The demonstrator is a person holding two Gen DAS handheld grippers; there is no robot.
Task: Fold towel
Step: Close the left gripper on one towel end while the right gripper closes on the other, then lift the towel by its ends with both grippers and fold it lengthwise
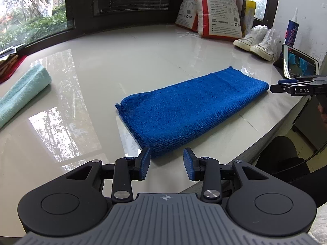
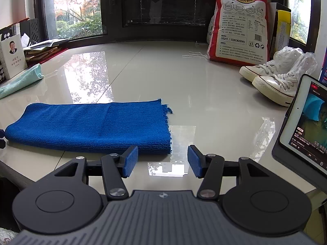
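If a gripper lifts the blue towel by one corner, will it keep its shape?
Probably not. The blue towel is soft knitted cloth lying folded in layers, so it would likely droop and unfold. It looks light. Pushed, it may slide on the glossy table, perhaps bunching.

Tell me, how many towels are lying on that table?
2. A folded blue microfibre towel lies mid-table before both grippers; a folded mint-green terry towel lies at the far left edge. None appear hidden.
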